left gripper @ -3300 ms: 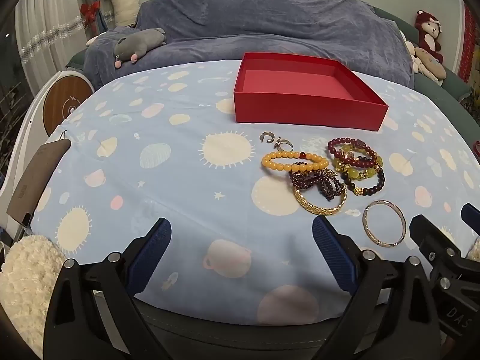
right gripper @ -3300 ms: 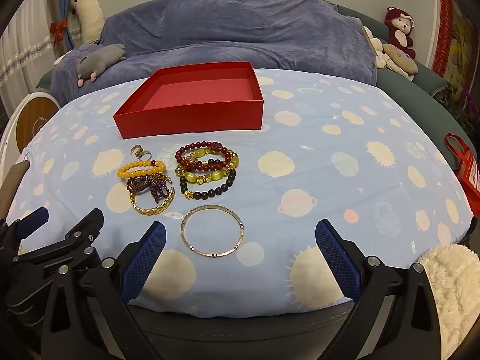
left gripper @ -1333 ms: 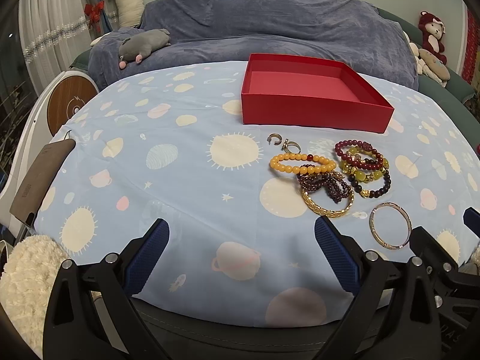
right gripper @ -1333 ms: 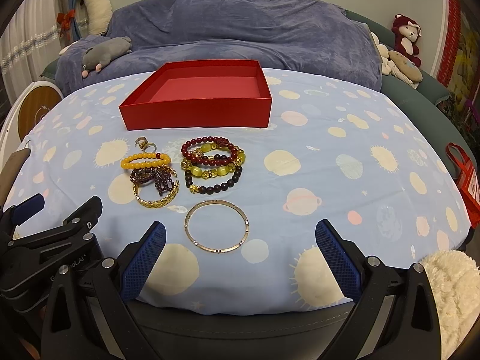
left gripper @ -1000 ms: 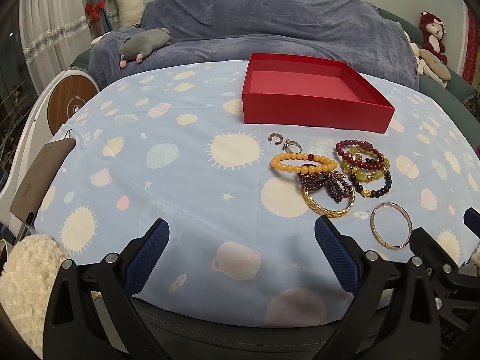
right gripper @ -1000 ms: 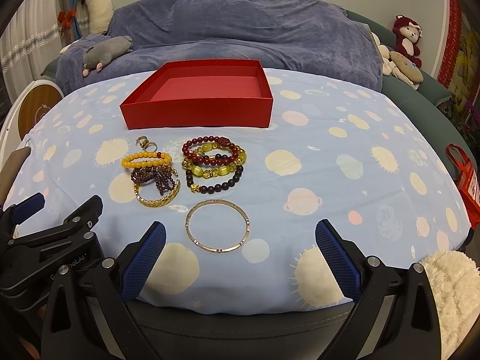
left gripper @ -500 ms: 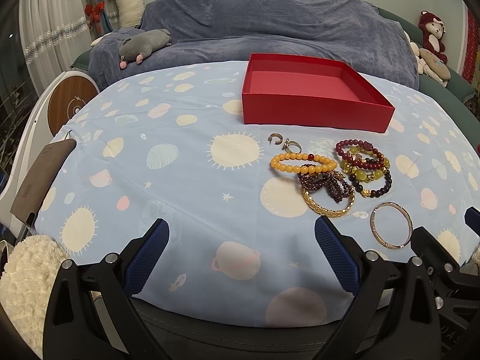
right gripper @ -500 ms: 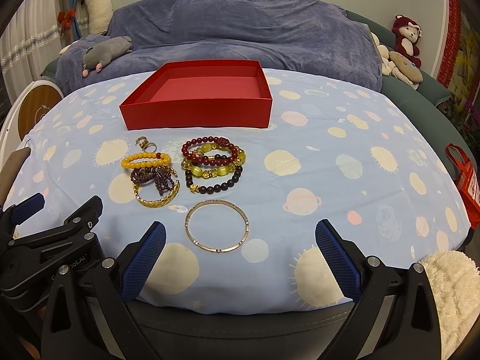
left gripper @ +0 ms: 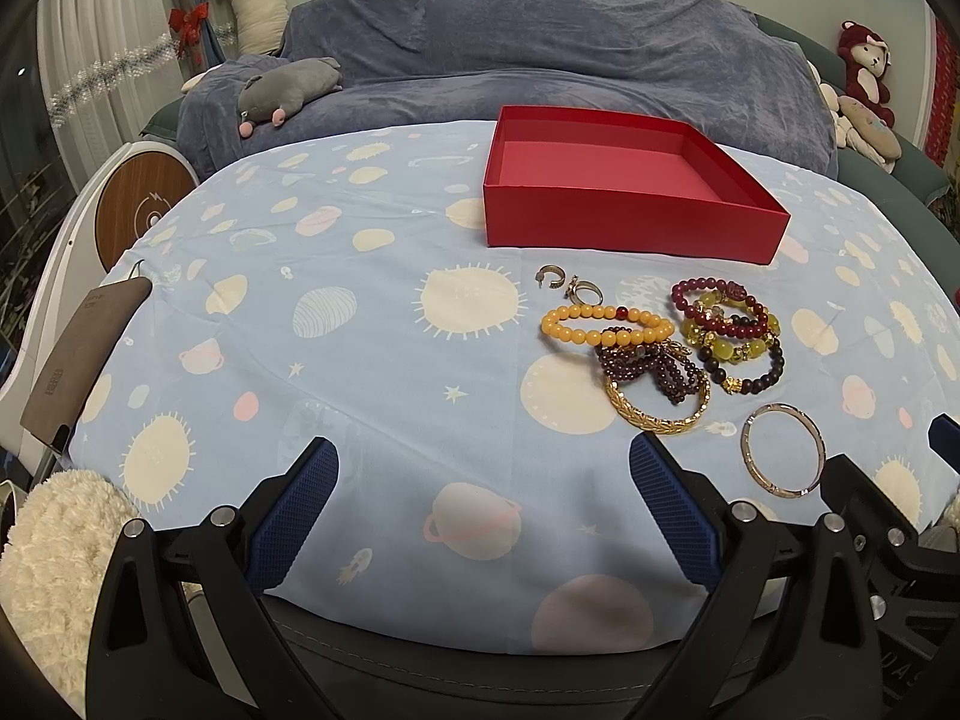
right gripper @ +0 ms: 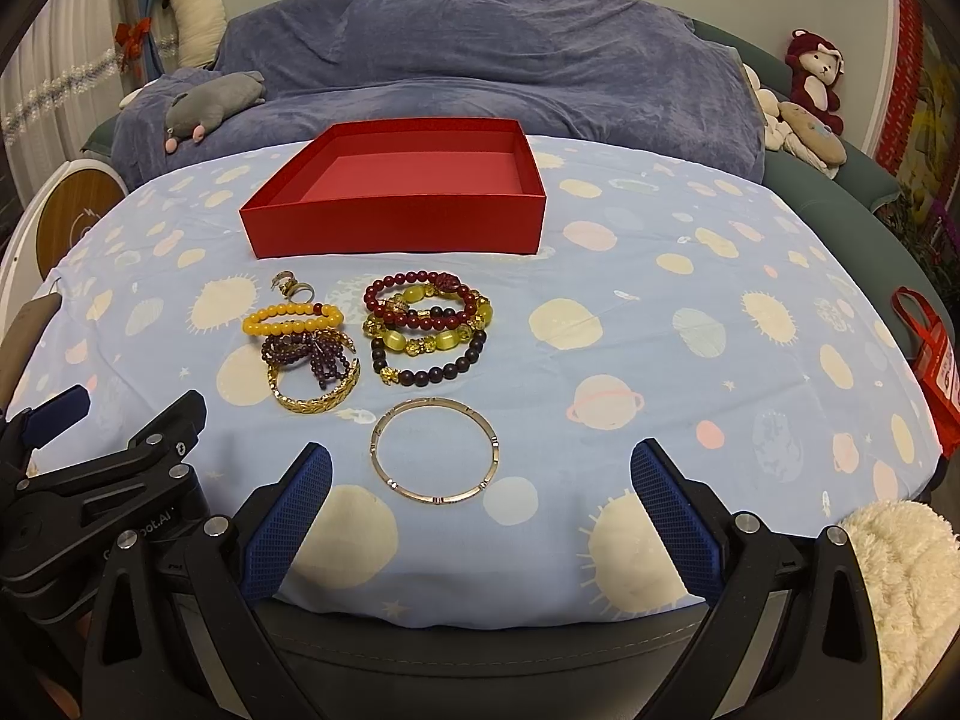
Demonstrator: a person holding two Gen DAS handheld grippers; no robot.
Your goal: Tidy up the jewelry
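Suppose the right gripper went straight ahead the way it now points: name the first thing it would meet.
Probably the thin metal bangle, lying alone on the tablecloth just ahead of the open right gripper. Beyond it come the beaded bracelets, then the red box. Height above the cloth is unclear.

The two small rings (right gripper: 293, 286) are too small to tell apart.

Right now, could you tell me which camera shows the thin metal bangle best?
The right wrist view: the bangle lies whole and central, just ahead of the open jaws. The left wrist view shows it small at the right edge, foreshortened.
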